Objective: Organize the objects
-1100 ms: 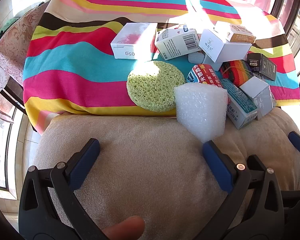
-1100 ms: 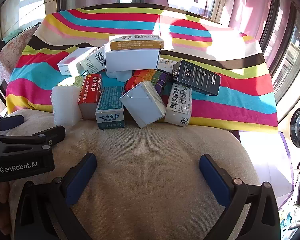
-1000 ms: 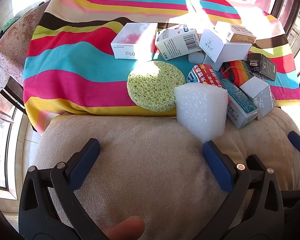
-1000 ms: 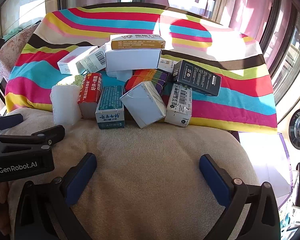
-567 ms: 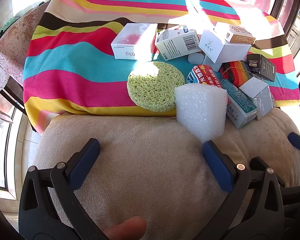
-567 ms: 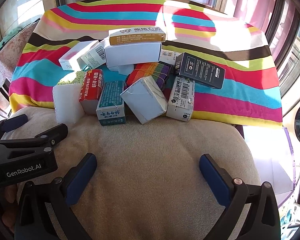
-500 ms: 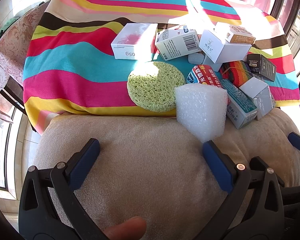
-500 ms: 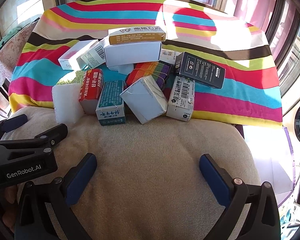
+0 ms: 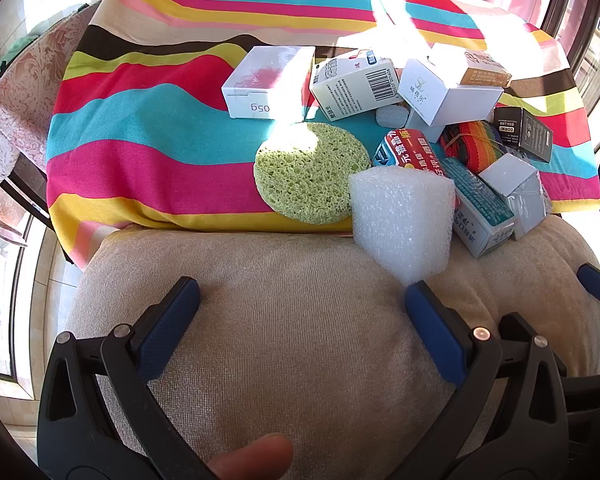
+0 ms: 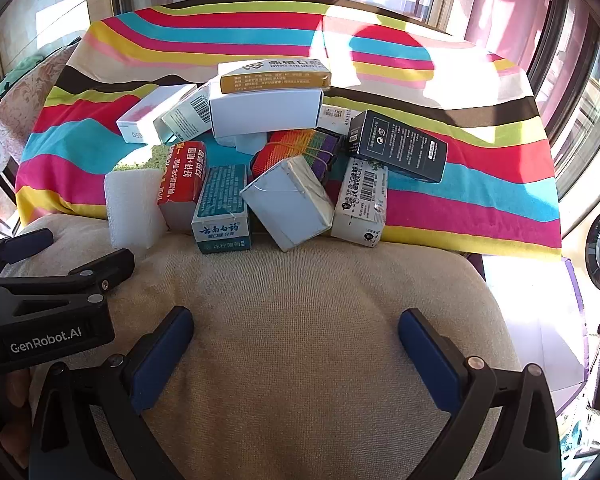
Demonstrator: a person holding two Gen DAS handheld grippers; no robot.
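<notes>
A heap of small boxes lies on a striped cloth beyond a beige cushion. A white foam block stands at the cushion's far edge beside a round green sponge. Behind them are a white and pink box and a barcode box. The right wrist view shows a teal box, a grey-white box, a black box and a red box. My left gripper and right gripper both hover open over the cushion, holding nothing.
The left gripper's black body sits at the left of the right wrist view, with a person's fingers under it. A patterned pink cloth hangs at the left. Windows ring the table, and floor shows past its right edge.
The right gripper has edged forward and slightly up toward the heap of boxes. The left gripper has stayed where it was. No object has shifted.
</notes>
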